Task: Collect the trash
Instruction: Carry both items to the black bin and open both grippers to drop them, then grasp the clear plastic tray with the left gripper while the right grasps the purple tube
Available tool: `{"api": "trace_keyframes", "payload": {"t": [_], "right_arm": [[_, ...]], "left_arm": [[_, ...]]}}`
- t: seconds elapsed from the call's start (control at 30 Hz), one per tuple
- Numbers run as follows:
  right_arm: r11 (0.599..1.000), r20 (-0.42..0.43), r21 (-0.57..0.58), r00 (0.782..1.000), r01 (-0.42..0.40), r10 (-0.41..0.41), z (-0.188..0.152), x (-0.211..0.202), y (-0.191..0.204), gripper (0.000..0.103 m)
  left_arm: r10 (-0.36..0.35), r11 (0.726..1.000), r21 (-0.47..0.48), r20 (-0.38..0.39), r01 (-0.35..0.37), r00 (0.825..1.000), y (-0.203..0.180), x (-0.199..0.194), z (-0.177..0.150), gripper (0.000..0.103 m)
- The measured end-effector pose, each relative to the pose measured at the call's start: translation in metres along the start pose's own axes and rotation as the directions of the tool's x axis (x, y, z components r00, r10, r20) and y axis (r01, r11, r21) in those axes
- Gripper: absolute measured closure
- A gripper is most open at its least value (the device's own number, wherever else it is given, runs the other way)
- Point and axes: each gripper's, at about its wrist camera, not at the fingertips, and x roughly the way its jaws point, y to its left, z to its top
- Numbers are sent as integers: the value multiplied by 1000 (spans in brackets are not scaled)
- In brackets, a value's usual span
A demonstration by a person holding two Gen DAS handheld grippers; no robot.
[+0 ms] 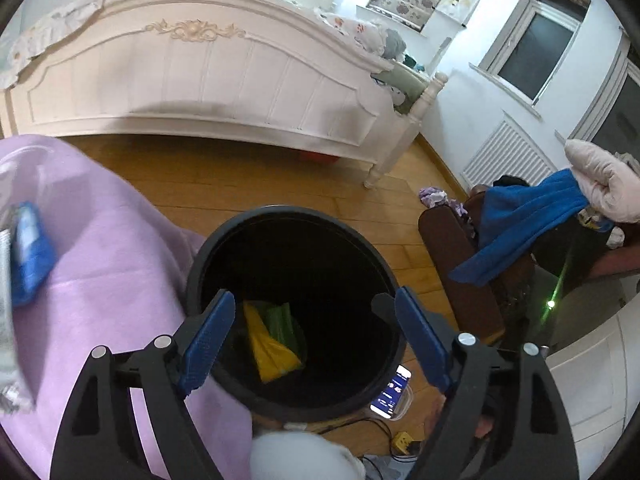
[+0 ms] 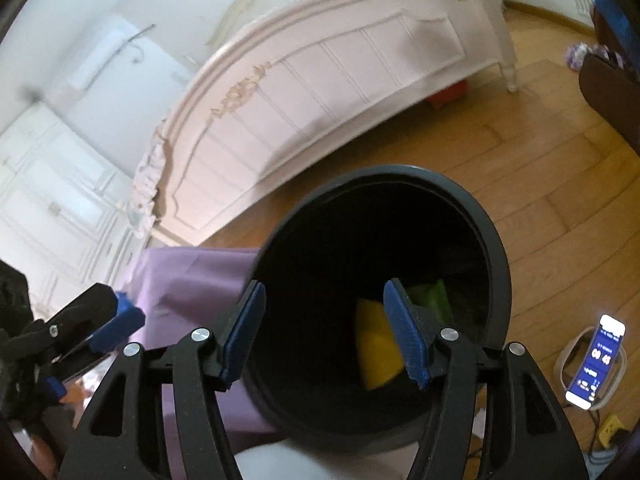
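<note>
left wrist view: the left gripper (image 1: 310,306) hangs over a black bin (image 1: 296,312) on the wooden floor (image 1: 240,184), its blue fingers (image 1: 208,340) spread apart and empty. yellow and green trash (image 1: 272,336) lies inside the bin. right wrist view: the right gripper (image 2: 324,304) is also above the bin (image 2: 384,300), fingers (image 2: 404,332) apart, holding nothing. a lit phone (image 2: 596,360) sits on the floor near the bin.

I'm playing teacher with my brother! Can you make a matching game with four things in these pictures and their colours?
Things:
1. trash bin
2. blanket
3. towel
4. wrapper in the bin

Colours:
A. yellow
B. black
C. blue
D. purple

Pairs: 1-B, 2-D, 3-C, 4-A
</note>
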Motion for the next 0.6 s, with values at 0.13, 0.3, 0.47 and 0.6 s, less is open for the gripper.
{"api": "trace_keyframes", "payload": {"t": [0.13, 0.3, 0.47, 0.6], "right_arm": [[994, 11, -88, 998, -61, 62, -11, -26, 41, 41], [925, -60, -315, 977, -214, 205, -32, -47, 129, 41], [670, -281, -612, 907, -421, 313, -81, -51, 240, 41], [399, -444, -759, 857, -515, 261, -135, -44, 307, 41]], "left_arm": [[4, 1000, -18, 84, -3, 996, 12, -55, -14, 21], [112, 993, -64, 192, -102, 975, 50, -137, -37, 21], [327, 933, -235, 227, -274, 917, 130, -226, -82, 21], [444, 851, -391, 178, -351, 878, 203, -277, -126, 21]]}}
